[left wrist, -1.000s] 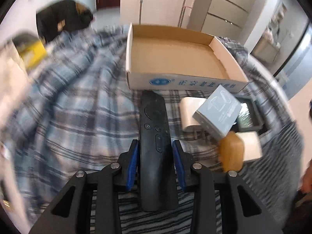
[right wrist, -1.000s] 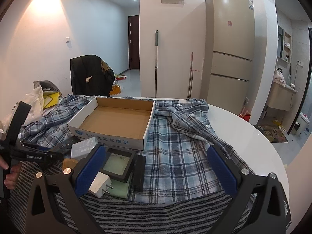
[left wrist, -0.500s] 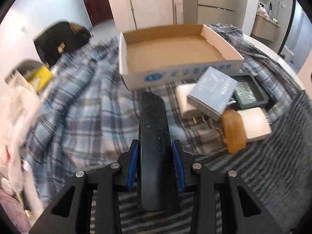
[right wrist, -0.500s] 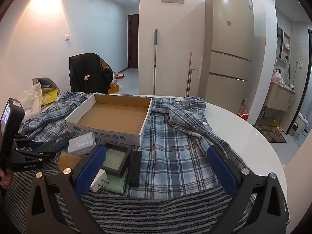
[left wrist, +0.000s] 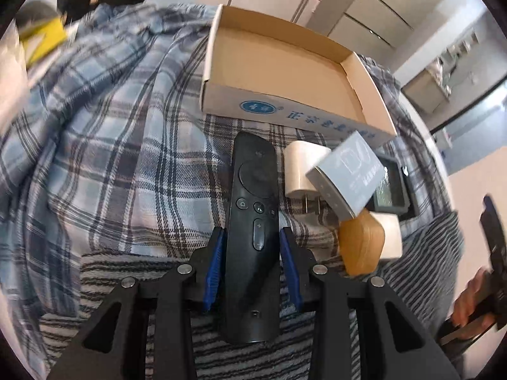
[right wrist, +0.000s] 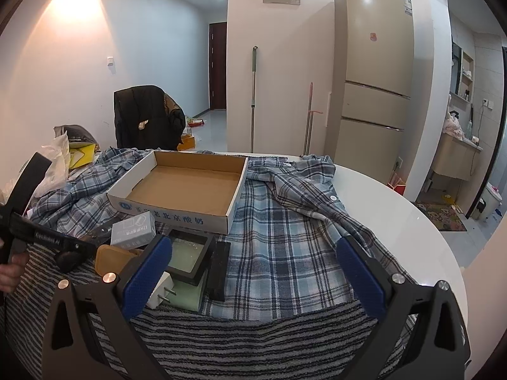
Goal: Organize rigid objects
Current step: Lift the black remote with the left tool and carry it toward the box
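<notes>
One remote (left wrist: 255,221), one cardboard box (left wrist: 285,63), two white plugs (left wrist: 301,171), perhaps five small cases.

left claw (left wrist: 252,262): black angular frame, blue ribbed pads, silver round screws
right claw (right wrist: 253,272): same black frame, blue textured pads, silver screws
hand (left wrist: 468,300): bare skin, blurred

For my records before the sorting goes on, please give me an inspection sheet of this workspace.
Surface: white round table, covered by a plaid shirt and a striped cloth.
Job's things: empty cardboard box; black remote; grey carton, white plug, tan case, black frame piled beside it.
Clutter: plastic bags at the table's edge.
Grippers: left gripper clamps the remote; right gripper open, holding nothing.
Cables: nothing seen.
Surroundings: fridge, mop, jacket-draped chair.
</notes>
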The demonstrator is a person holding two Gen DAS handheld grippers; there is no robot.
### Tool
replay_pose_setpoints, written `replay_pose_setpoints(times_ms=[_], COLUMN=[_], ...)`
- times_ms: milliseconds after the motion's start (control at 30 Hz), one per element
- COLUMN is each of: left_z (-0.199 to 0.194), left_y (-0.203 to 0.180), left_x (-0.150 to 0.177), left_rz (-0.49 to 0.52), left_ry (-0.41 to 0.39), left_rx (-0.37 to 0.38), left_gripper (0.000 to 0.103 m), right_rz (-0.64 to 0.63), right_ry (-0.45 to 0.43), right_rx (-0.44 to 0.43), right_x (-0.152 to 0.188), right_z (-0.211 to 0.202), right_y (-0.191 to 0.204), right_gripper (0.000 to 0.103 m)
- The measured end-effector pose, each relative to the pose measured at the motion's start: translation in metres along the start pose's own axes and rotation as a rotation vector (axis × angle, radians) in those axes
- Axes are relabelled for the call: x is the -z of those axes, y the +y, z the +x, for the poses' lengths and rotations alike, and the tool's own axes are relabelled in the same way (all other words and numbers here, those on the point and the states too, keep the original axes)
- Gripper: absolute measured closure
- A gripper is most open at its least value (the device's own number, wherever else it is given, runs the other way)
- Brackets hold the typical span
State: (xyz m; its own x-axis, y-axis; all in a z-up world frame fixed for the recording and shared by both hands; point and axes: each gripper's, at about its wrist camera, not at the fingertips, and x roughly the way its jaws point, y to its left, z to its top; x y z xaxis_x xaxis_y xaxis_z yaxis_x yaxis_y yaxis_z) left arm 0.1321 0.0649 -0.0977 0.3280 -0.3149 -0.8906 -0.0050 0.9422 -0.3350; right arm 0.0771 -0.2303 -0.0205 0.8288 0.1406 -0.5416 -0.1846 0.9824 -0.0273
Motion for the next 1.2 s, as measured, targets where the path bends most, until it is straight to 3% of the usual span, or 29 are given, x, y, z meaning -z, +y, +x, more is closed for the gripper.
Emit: replay_pose_setpoints(times_ms=[200,233,267,333,400,533,700,867,967,1067,1200], left_z=[-0.003,-0.003,-0.004,-0.004,-0.004,-0.005,-0.014,-0.033,-0.024,-0.017,-0.001], left_y=[0.012,0.014,0.016,0.019,0.018,0.02,0.012,-0.033,-0.049,-0.064,-0.061], left_x=[-0.003,-0.004,-0.005,-0.005,-0.005,-0.006,-0.003,0.013,0.021,0.029,0.025], left_rz=[-0.047,-0.056,-0.067,-0.081,-0.069,-0.085,-0.025,0.203,0.249,0.312,0.27], left_ry=[0.002,0.005,0.007,0.005,0.004,-0.013,-0.073,-0.206,-0.157,-0.182,-0.106], left_rx=[0.076,0.089,0.117,0.148,0.129,0.164,0.09,-0.199,-0.215,-0.297,-0.279], left_gripper=[0.067,0.062,0.049,0.045,0.072,0.08,0.085,0.09,0.09,0.09,0.085], right_rz=[-0.025,-0.027,-0.029,-0.028,-0.03,-0.05,-0.061,-0.06,-0.057,-0.047,-0.047], right_ry=[0.006,0.009,0.013,0.019,0.02,0.014,0.013,0.022,0.029,0.031,0.036], right_rx=[0.002,0.0,-0.001,-0.006,-0.007,0.003,0.011,0.02,0.027,0.026,0.031], right_x=[-0.002,-0.002,-0.003,-0.003,-0.004,-0.005,-0.005,-0.003,-0.002,-0.001,0.0], right_z=[0.003,0.004,0.005,0.006,0.006,0.005,0.005,0.007,0.009,0.009,0.007], right_y=[0.006,0.006,0.007,0.009,0.011,0.017,0.017,0.014,0.011,0.007,0.003], right_gripper=[0.0,0.0,0.0,0.0,0.0,0.0,0.0,0.0,0.0,0.0,0.0])
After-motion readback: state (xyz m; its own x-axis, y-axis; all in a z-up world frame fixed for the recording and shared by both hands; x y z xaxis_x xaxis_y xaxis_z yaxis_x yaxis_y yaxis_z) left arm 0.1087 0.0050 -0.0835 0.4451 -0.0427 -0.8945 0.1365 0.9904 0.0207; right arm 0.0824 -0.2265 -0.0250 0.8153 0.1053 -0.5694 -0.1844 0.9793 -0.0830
